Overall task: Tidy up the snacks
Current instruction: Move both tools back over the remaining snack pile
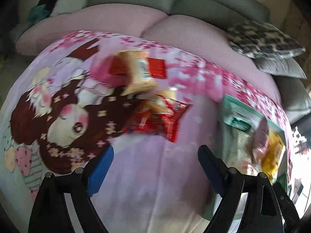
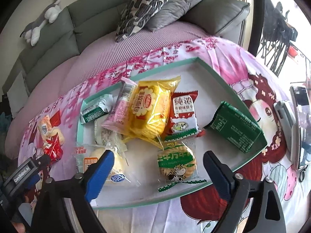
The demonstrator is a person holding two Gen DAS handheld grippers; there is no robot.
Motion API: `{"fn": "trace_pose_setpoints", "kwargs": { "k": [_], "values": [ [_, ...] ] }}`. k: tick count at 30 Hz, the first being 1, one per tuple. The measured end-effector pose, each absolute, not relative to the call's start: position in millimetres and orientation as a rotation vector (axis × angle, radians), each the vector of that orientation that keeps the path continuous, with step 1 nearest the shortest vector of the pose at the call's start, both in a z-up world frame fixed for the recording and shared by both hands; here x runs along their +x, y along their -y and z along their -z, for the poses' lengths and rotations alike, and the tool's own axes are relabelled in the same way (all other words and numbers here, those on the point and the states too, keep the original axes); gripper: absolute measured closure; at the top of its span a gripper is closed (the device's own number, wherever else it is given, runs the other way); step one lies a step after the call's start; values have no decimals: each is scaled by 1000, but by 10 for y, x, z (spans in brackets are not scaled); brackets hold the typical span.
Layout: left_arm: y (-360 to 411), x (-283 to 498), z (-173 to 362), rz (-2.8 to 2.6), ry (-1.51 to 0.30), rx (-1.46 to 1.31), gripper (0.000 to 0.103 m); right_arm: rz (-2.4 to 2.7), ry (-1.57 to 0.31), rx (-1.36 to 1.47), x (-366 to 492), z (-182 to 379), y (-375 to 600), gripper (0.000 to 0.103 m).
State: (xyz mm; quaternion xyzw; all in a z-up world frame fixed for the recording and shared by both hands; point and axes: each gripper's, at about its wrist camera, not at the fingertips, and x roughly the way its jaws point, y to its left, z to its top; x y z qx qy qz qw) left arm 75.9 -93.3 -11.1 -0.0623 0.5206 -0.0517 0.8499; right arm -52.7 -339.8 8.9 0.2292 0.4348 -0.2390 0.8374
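Observation:
A white tray with a teal rim (image 2: pixel 219 77) lies on the cartoon-print cloth and holds several snack packs: a yellow pack (image 2: pixel 151 110), a red-and-white pack (image 2: pixel 183 114), a dark green pack (image 2: pixel 237 128), a green cow cracker pack (image 2: pixel 176 163) and a clear bun pack (image 2: pixel 116 167). My right gripper (image 2: pixel 158 167) is open and empty just above the tray's near side. My left gripper (image 1: pixel 155 157) is open and empty over the cloth. Ahead of it lie a red snack pack (image 1: pixel 161 120), a pale orange pack (image 1: pixel 140 71) and a red flat pack (image 1: pixel 155 68). The left view is blurred.
The tray also shows at the right of the left wrist view (image 1: pixel 243 108). A grey sofa (image 2: pixel 58 38) with patterned cushions (image 2: pixel 147 3) stands behind. A phone (image 2: pixel 301 124) lies on the cloth right of the tray. The left gripper's body (image 2: pixel 21 174) is at the right view's lower left.

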Motion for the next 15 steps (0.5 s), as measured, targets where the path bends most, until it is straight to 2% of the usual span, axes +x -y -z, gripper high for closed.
{"fn": "trace_pose_setpoints", "kwargs": {
  "k": [2,9,12,15],
  "values": [
    [869,784,129,75,-1098,-139,14,502,-903,479,-529,-116,3382,1],
    [766,821,163,27,-1091,-147,13,504,-884,468,-524,-141,3359,0],
    [772,826,173,16,-1089,-139,3,512,-873,473,-544,-154,3377,0],
    [764,819,165,5,-1084,-136,2,516,-849,469,-561,-186,3387,0]
  ]
}}
